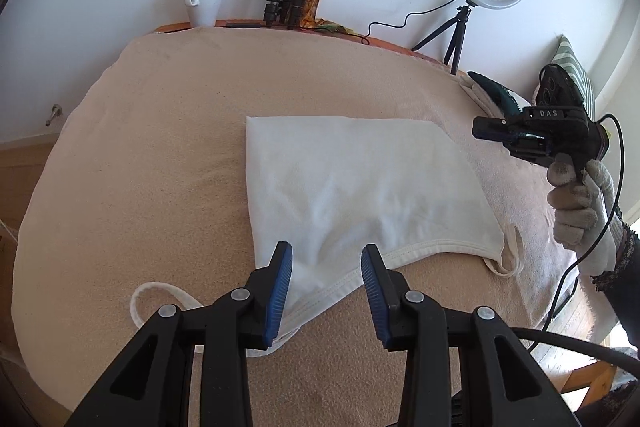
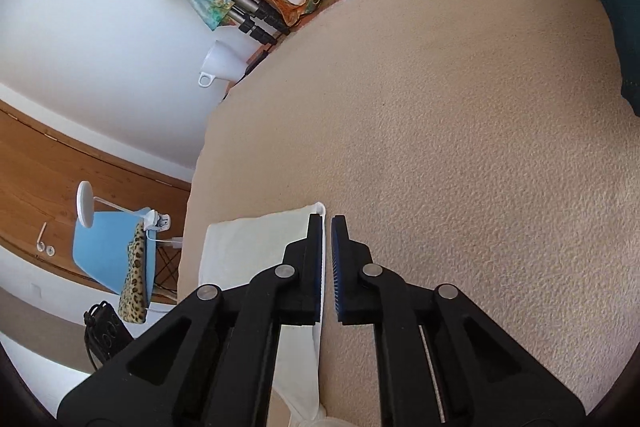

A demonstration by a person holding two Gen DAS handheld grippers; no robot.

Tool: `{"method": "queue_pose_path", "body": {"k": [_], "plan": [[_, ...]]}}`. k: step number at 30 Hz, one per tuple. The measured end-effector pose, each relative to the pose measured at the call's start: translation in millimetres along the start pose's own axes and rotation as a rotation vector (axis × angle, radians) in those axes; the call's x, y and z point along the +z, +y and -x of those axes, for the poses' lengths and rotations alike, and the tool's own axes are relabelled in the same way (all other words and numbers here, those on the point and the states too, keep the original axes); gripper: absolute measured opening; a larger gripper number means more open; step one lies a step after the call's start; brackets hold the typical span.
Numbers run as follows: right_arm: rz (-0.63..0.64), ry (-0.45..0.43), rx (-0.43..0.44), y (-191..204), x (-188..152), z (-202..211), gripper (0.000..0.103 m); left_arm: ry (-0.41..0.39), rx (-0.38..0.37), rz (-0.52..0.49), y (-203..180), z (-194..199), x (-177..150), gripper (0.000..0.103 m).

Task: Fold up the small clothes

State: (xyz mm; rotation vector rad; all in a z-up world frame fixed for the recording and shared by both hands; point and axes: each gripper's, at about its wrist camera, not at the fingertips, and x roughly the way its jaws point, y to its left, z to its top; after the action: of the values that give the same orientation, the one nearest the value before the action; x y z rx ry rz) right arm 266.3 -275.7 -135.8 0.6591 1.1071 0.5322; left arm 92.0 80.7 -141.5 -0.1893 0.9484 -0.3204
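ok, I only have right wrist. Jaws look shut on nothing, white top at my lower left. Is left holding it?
Observer: No. Left gripper is open, its fingers either side of the top's near hem, not pinching.
Operator: Top folded?
Observer: It looks folded, flat on the blanket. A strap loops out past the left gripper.
Operator: Where's right relative to it?
Observer: Right gripper is beyond the top's right edge, not touching it.
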Motion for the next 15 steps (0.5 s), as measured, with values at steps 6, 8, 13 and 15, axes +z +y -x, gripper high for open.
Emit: {"method": "queue_pose_path", "body": {"k": [6,8,13,15], "plan": [[0.060,0.095,0.014,17.4,-36.4,-4.6,0.045,-0.001,-0.071,0.177,40.7,-0.8,13.8,0.046],[0.048,0.127,0.019,15.1,-45.1,-11.1,0.045,0.016,-0.101,0.226,50.4,-7.7,17.5,0.047],[-0.013,0.159,0.046,-1.5,-60.1,-16.9,0.045,0.077,-0.188,0.348,72.9,-30.8,19.6,0.047],[-0.040,0.161,0.075,-5.7,-62.2,-14.9,0.045,0.095,-0.218,0.396,78.8,-40.6,18.8,0.045]]}}
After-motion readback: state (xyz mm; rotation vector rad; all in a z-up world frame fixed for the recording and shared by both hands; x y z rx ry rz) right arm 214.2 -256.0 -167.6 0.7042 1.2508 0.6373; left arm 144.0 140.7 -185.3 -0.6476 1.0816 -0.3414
